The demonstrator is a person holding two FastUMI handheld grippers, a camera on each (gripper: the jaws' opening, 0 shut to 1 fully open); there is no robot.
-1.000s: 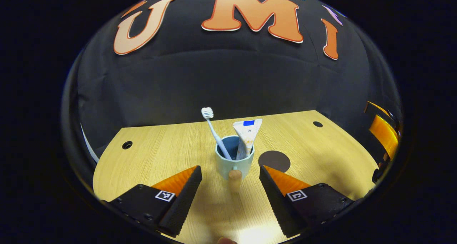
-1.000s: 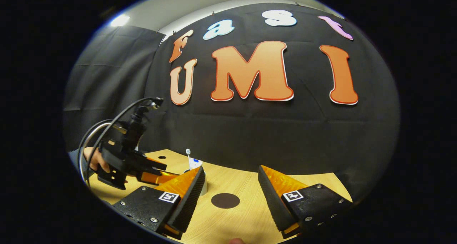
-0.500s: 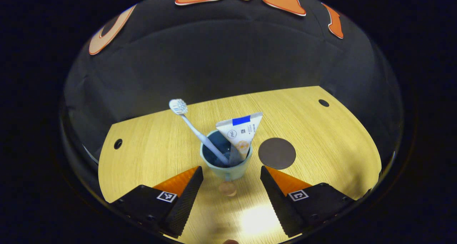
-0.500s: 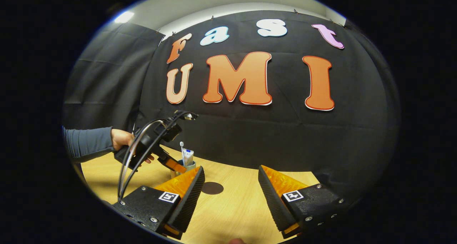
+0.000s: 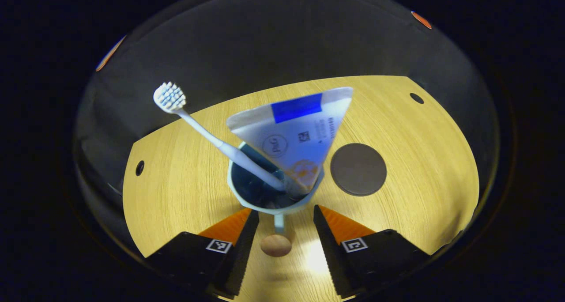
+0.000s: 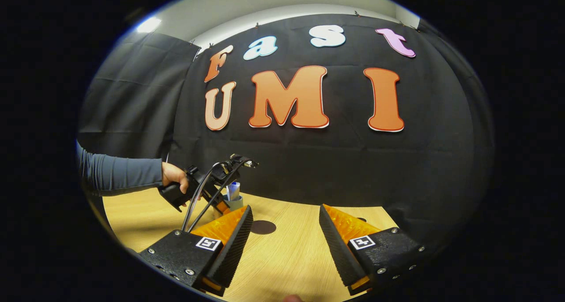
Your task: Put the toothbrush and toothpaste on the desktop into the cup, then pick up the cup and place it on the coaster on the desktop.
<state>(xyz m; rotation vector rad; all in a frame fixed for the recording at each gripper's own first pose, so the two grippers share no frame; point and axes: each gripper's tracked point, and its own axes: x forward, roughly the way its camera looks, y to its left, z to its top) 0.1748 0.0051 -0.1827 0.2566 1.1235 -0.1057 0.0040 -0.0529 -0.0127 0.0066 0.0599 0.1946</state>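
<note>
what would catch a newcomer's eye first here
In the left gripper view, the cup sits mid-table, holding a toothbrush that leans left and a big toothpaste tube that fans up on the right. The left gripper is open astride the cup's handle, and the dark round coaster lies bare just right of the cup.

Two forward views, shared cup (image 5: 273, 191)
</note>
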